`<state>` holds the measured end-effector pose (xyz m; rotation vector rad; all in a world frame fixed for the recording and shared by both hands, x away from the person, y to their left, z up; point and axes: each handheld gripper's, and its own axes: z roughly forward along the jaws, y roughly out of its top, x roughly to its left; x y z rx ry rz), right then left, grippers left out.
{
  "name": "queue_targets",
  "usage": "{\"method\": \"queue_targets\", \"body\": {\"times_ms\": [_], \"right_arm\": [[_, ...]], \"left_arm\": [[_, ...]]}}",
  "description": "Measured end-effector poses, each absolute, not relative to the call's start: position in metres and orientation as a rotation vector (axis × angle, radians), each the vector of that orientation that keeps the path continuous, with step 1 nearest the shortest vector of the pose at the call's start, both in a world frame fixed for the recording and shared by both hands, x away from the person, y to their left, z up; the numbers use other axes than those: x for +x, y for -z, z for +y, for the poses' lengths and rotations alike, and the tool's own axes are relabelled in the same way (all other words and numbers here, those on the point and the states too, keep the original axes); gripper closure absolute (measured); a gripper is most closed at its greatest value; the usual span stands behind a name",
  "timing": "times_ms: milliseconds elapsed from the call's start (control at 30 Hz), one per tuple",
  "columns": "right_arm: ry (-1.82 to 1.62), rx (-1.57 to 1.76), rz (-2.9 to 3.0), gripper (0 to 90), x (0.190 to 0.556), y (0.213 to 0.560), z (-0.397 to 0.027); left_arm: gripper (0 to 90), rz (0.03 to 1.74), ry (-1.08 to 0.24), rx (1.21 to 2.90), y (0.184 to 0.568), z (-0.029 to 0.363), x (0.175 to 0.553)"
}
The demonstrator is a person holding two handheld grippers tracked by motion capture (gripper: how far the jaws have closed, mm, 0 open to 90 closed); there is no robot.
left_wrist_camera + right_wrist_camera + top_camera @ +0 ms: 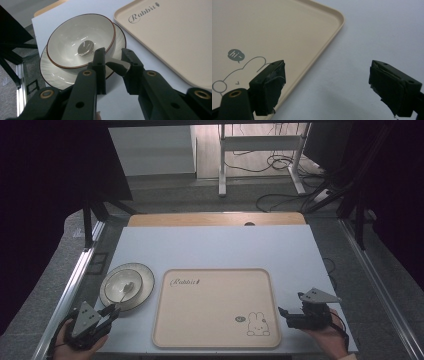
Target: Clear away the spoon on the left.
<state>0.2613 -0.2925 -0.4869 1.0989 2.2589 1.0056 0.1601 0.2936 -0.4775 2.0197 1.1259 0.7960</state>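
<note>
A white bowl (120,281) (67,42) with a brown rim stands on a ribbed white plate (145,285) (52,72) at the table's left. In the bowl lies a metal spoon (128,288) (85,47), its handle reaching out over the near rim. My left gripper (114,312) (113,51) sits at the front left, its jaws closed in on both sides of the handle's end. Right of the beige rabbit tray (215,310) (175,37) (274,30), my right gripper (284,312) (327,72) hovers open with nothing between its jaws.
The tray lies in the middle of the white table (215,245) with nothing on it. A wooden board (215,219) lines the far edge. Metal frame rails run along both sides, and a desk frame with cables stands on the floor beyond.
</note>
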Motion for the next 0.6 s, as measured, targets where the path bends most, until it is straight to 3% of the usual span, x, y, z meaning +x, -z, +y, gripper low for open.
{"method": "queue_targets", "body": {"times_ms": [600], "right_arm": [[-1.005,1.089,2.266,14.4,0.2616,0.4873,-0.2918]], "left_arm": [[87.6,1.204,-0.866,1.924,0.4746,0.3020,0.1588]]}}
